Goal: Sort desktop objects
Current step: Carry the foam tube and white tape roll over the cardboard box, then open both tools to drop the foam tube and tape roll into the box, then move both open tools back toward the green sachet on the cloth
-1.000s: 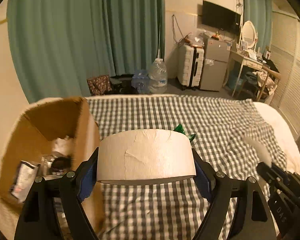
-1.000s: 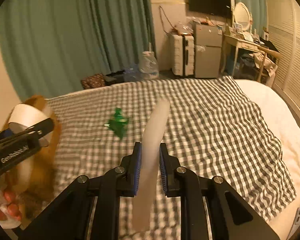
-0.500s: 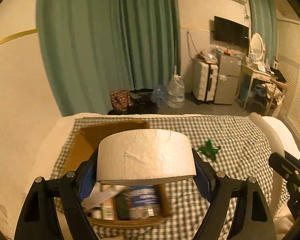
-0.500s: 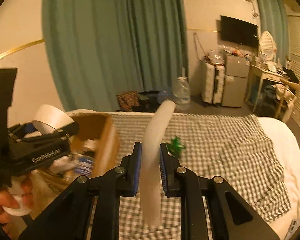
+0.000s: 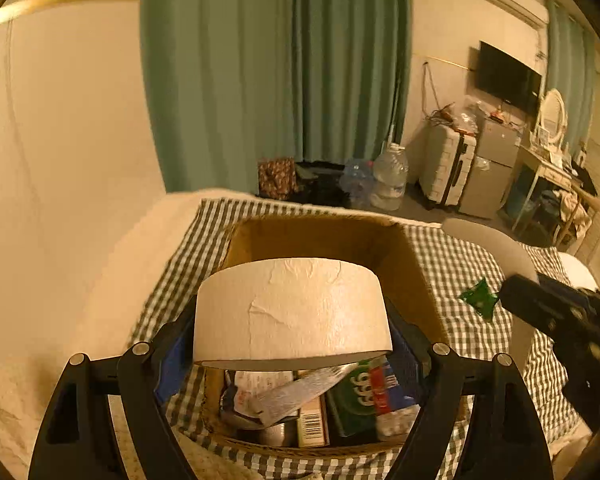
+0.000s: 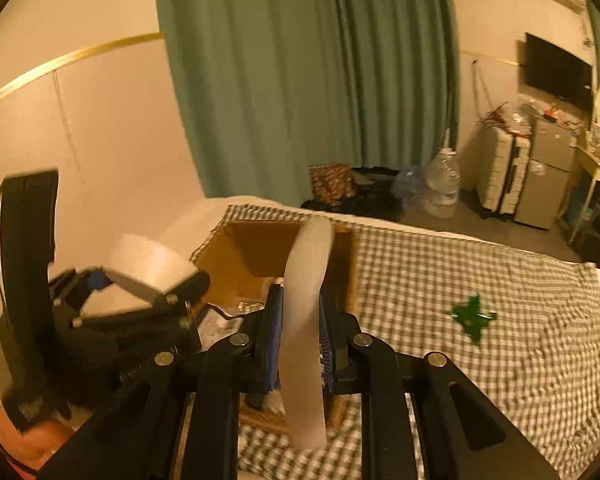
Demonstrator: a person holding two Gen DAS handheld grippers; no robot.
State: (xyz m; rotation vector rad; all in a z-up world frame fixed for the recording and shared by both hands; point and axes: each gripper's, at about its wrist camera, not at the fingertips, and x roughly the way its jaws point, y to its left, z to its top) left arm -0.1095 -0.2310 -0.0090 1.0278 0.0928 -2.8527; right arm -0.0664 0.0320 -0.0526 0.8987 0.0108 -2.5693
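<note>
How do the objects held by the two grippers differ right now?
The left gripper spans a wide tape roll across its width, jaws far apart; the right gripper pinches a thin, translucent white ring edge-on, jaws nearly together. The roll is opaque paper-beige; the ring is pale. Both hang over the cardboard box.

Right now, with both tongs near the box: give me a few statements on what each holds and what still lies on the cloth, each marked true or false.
1. The left tongs grip a wide roll of tape. True.
2. The right tongs are open and hold nothing. False: they are shut on a pale flat strip standing on edge.
3. The cardboard box already has items in it. True.
4. The green wrapper lies inside the box. False: it lies on the checked cloth, apart from the box.
</note>
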